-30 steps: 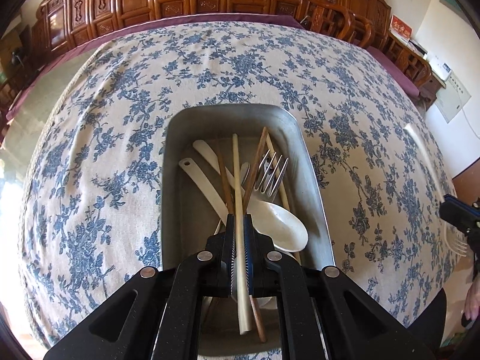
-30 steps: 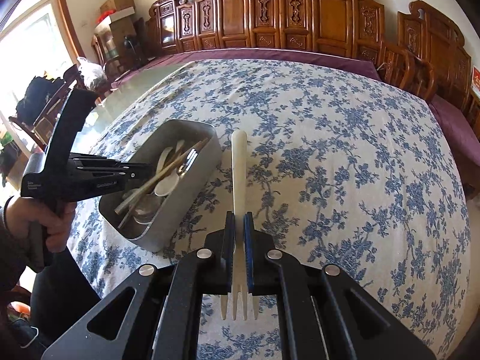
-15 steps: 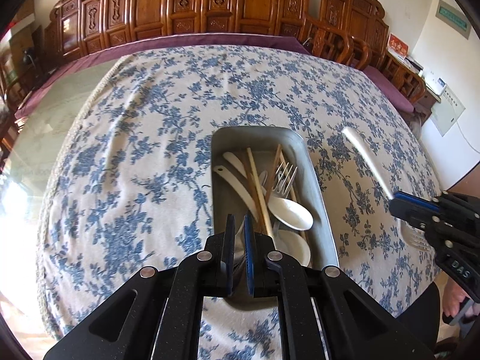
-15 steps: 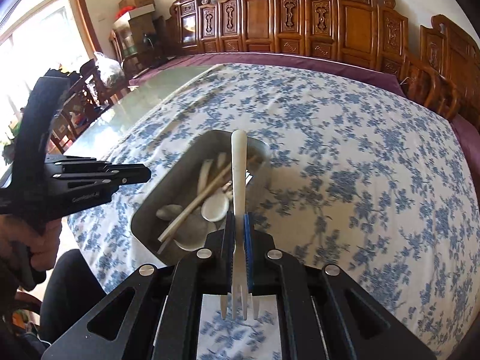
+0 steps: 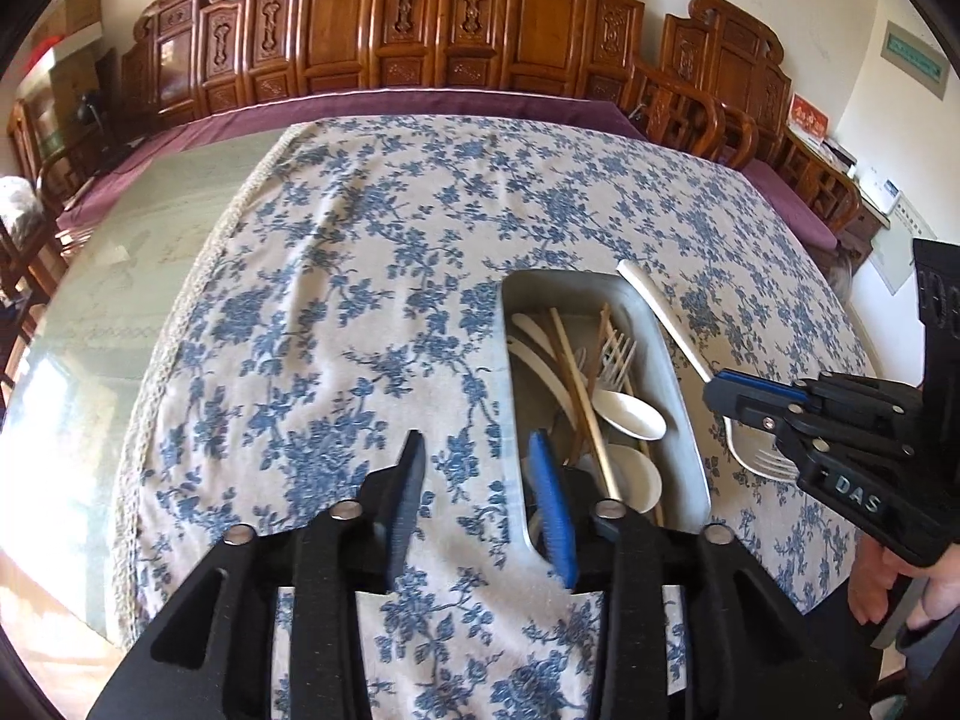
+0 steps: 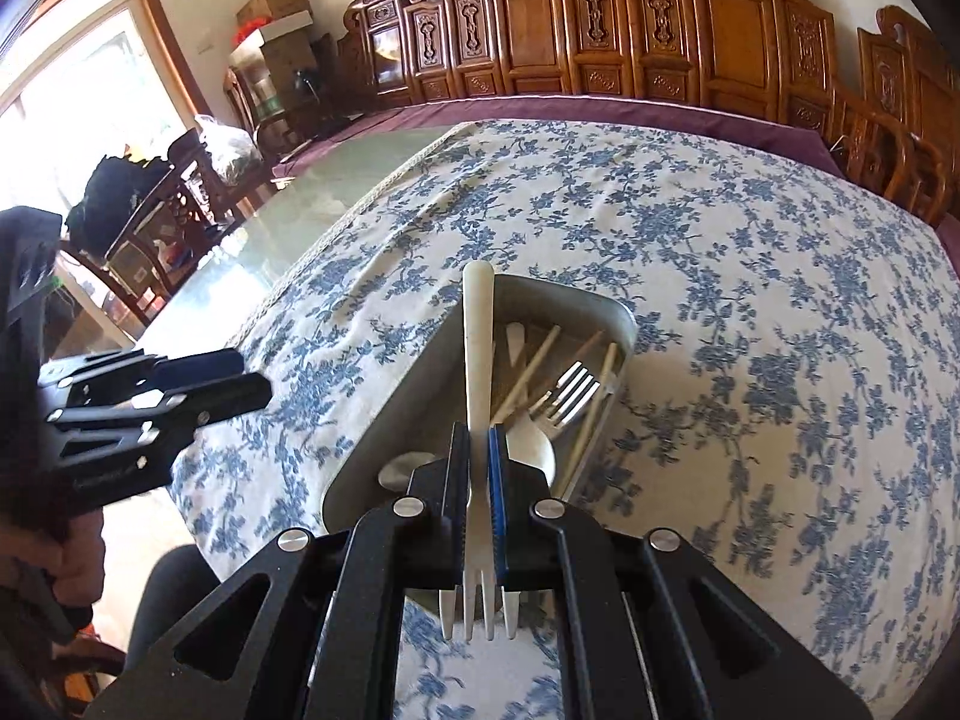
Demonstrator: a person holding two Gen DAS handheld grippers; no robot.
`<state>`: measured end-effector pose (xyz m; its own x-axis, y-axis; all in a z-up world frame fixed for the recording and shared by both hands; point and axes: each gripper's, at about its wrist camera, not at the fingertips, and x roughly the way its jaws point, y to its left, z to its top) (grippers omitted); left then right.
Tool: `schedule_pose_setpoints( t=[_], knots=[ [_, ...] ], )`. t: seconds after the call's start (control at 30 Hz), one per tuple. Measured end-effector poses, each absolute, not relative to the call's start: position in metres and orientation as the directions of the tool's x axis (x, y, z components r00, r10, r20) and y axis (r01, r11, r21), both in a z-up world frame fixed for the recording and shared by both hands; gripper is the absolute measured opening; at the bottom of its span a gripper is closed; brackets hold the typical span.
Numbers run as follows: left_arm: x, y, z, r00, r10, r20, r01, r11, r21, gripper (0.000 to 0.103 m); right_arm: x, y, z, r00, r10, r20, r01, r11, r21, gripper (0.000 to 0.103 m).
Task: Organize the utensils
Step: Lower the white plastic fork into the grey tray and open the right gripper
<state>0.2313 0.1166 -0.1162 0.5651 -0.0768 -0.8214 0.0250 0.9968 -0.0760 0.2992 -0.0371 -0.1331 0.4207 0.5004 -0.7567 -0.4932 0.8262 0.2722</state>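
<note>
A metal tray [image 5: 681,384] on the flowered cloth holds chopsticks [image 5: 582,384], white spoons [image 5: 630,414] and forks. My left gripper [image 5: 480,471] hovers over the tray's near left corner. Its jaws are opening and nothing is between them. My right gripper [image 6: 478,438] is shut on a white plastic fork [image 6: 478,336], handle pointing forward and tines back toward the camera. It hangs above the near end of the tray [image 6: 414,378], over a metal fork [image 6: 570,390]. In the left wrist view the right gripper [image 5: 750,399] and its white fork [image 5: 660,312] sit just right of the tray.
The blue flowered tablecloth [image 5: 372,276] covers most of the table, and bare glass top [image 5: 120,276] shows at the left. Carved wooden chairs [image 5: 456,18] line the far edge. A person's hand [image 5: 900,588] holds the right gripper's handle at the near right.
The left gripper let go of the pale chopstick, which now lies in the tray, then drew back leftward and opened. The right gripper carried the fork sideways over the tray.
</note>
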Motion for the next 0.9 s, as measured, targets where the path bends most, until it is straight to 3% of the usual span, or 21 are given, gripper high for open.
schedule_pose_setpoints(
  t=[0.07,0.5,0.83,0.9],
  knots=[
    [0.229,0.122,-0.115,0.569,-0.069,-0.819,0.017,0.997,-0.072,0.045,0.305,-0.03,-0.137,0.414,0.499,-0.761,-0.48,0.83,0.283,0.008],
    [0.209,0.14,-0.107,0.59,-0.043,-0.806,-0.018,0.998,-0.067,0.048,0.331,-0.002,-0.18,0.378,0.455,-0.806,-0.393,0.867,0.305,0.008],
    [0.185,0.136,-0.088,0.622,-0.028,-0.782,-0.024,0.998,-0.054,0.048,0.321,-0.013,-0.158,0.433,0.466,-0.772,-0.415,0.863,0.288,0.01],
    [0.18,0.133,-0.083,0.63,-0.023,-0.777,-0.025,0.998,-0.05,0.054,0.316,-0.018,-0.149,0.444,0.469,-0.763,-0.416,0.862,0.288,0.01]
  ],
)
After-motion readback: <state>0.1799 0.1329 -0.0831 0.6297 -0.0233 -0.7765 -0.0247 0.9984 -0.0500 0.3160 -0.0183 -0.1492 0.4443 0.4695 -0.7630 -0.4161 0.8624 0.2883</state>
